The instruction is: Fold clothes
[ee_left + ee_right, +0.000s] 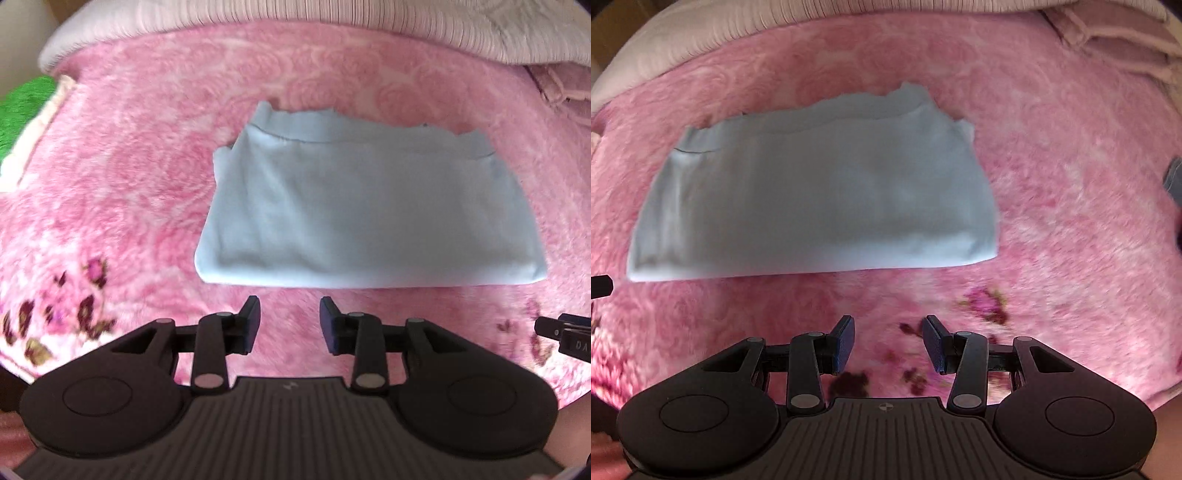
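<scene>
Light-blue garment [369,210] seen folded compact on pink blanket [147,166]; left gripper [290,325], right gripper [888,345] both spread, empty.

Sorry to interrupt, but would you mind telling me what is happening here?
A person is folding clothes on a pink blanket with a gripper in each hand. A light blue garment lies folded into a neat rectangle. The left gripper and right gripper are both open, empty and short of the garment's near edge, touching nothing.
</scene>
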`<state>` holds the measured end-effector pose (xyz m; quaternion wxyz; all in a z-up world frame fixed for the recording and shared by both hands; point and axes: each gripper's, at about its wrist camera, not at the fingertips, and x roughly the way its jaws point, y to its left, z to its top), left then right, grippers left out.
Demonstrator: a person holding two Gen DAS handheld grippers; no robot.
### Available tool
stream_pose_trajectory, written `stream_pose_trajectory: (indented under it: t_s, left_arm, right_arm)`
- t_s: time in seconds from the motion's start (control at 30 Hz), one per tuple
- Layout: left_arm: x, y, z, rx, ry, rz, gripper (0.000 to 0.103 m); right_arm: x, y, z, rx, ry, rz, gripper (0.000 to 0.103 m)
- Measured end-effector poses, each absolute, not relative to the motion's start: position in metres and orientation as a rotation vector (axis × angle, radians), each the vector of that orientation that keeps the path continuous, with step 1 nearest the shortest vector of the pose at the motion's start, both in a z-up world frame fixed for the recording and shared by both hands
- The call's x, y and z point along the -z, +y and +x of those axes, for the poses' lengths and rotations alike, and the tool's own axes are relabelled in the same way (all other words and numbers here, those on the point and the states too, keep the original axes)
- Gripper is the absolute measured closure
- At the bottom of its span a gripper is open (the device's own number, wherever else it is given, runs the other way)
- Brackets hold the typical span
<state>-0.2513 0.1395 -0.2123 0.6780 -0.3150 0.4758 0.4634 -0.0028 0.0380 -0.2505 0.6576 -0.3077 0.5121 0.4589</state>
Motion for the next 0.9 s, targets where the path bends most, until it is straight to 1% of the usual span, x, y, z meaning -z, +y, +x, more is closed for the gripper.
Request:
stream_pose_trajectory:
  t_s: [0.13, 0.4, 0.67, 0.9]
  left_arm:
    - [0.181, 0.099, -0.243, -1.062, 1.030, -0.686, 0.068]
    - [0.141, 0.041, -0.230, -1.107, 0.990, -0.641, 0.065]
    - [0.117, 0.007, -0.230, -1.160, 0.965, -0.619, 0.064]
    - [0.100, -0.007, -0.230, -1.154, 0.960, -0.613, 0.064]
  right_arm:
    - [0.227, 0.018, 0.008, -1.073, 1.140, -0.693, 0.058]
    - [0.174, -0.011, 0.012, -1.150, 1.095, -0.679, 0.058]
    - [0.151, -0.035, 0.004, -1.211, 1.080, -0.701, 0.058]
    - [0.131, -0.042, -0.002, -1.233, 1.058, -0.712, 0.058]
